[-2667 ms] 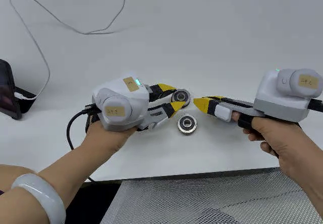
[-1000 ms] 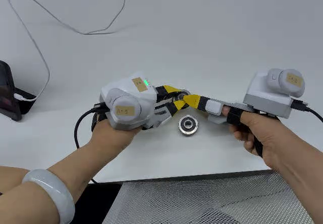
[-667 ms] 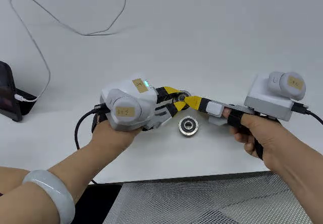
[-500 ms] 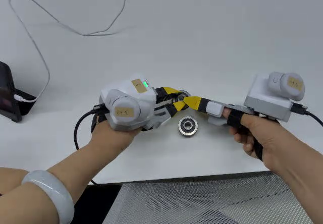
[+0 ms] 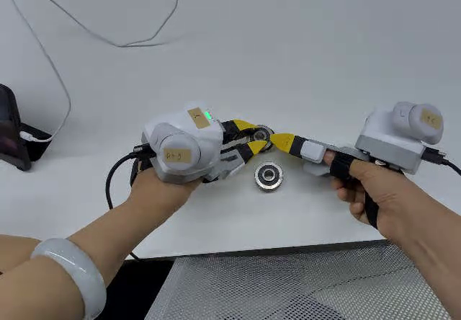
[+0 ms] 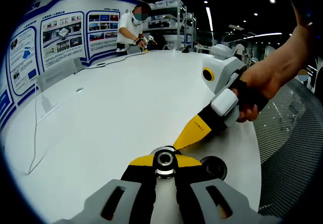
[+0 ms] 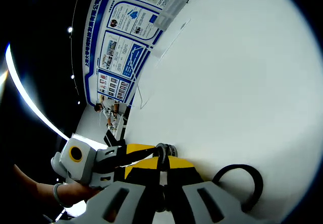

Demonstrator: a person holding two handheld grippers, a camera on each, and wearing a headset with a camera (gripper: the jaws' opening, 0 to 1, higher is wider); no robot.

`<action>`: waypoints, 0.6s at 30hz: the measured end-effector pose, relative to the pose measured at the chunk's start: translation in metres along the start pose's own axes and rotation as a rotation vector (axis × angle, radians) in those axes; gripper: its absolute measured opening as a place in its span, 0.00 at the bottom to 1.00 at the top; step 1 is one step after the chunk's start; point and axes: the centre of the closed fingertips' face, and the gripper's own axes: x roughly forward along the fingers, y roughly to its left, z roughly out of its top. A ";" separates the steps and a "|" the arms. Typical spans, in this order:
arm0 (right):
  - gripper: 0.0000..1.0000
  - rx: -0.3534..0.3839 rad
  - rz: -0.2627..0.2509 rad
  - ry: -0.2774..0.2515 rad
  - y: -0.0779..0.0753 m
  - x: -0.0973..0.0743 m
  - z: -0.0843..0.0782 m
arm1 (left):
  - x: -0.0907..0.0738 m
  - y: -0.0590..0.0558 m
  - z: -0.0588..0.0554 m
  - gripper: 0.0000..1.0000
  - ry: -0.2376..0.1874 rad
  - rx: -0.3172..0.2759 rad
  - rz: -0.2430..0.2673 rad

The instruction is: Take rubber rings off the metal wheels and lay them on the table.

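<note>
White worktop, exhibition hall with wall posters behind. Loose cable runs toward the far left corner. Left claw is clamped on the held wheel, over the middle of the worktop toward the near edge. Right claw has its jaws together, tip at that wheel's rim. It appears to nip the rubber ring, a thin black band between the jaws in the right gripper view. Second wheel lies flat just beside both claws, closer to the near edge; its dark rim suggests the ring is on. Likely step: peel the ring off the held wheel. To do it well, grip firmly with the left claw on metal, not rubber. Draw the right claw outward and around the rim so the ring rolls off rather than snapping back. Lay it on bare worktop, apart from the second wheel.
</note>
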 end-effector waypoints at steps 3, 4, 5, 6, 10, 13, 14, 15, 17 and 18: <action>0.03 -0.009 -0.015 0.001 -0.002 0.000 0.000 | 0.000 0.000 0.000 0.14 0.000 0.000 -0.002; 0.03 -0.006 -0.015 0.000 -0.002 0.001 0.001 | 0.000 0.000 0.000 0.14 0.000 0.001 -0.002; 0.03 -0.004 -0.015 0.000 -0.002 0.000 0.001 | 0.000 0.000 0.000 0.14 0.000 0.001 -0.002; 0.03 -0.006 -0.016 0.000 -0.002 0.000 0.001 | 0.000 0.000 0.000 0.14 -0.001 -0.001 -0.002; 0.02 -0.036 -0.029 0.001 0.000 0.000 0.002 | 0.000 -0.001 0.001 0.14 -0.001 -0.001 -0.001; 0.02 -0.068 -0.038 0.003 0.000 0.000 0.003 | 0.001 -0.001 0.000 0.14 -0.001 -0.002 -0.001; 0.01 -0.068 -0.038 0.003 -0.001 0.000 0.003 | 0.001 -0.001 0.001 0.14 -0.001 -0.001 -0.001; 0.01 -0.074 -0.038 0.003 0.000 0.000 0.003 | 0.001 -0.001 0.001 0.14 -0.001 -0.002 0.000; 0.01 -0.085 -0.037 0.004 0.000 0.000 0.003 | 0.001 -0.001 0.001 0.14 -0.001 -0.002 0.000; 0.01 -0.086 -0.037 0.004 0.000 0.000 0.004 | 0.001 -0.001 0.001 0.14 -0.002 -0.002 0.000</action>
